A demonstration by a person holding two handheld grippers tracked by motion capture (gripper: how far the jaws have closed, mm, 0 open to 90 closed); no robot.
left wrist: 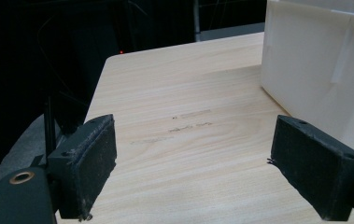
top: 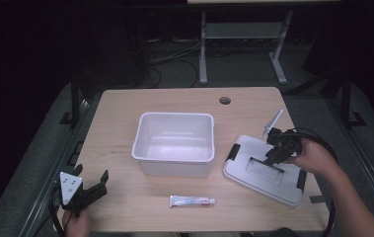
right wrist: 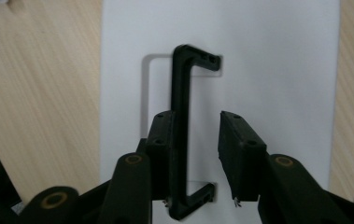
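Observation:
A white plastic bin stands empty in the middle of the table. Its white lid lies flat to the right, with a black handle on top. In the right gripper view the handle runs between the jaws of my right gripper, resting against the left jaw with a gap to the other; the gripper is open. My left gripper rests open at the front left, nothing between its jaws. A toothpaste tube lies near the front edge.
The wooden table has a round cable hole at the back. The bin's wall stands just right of my left gripper. A metal frame stands on the floor beyond the table.

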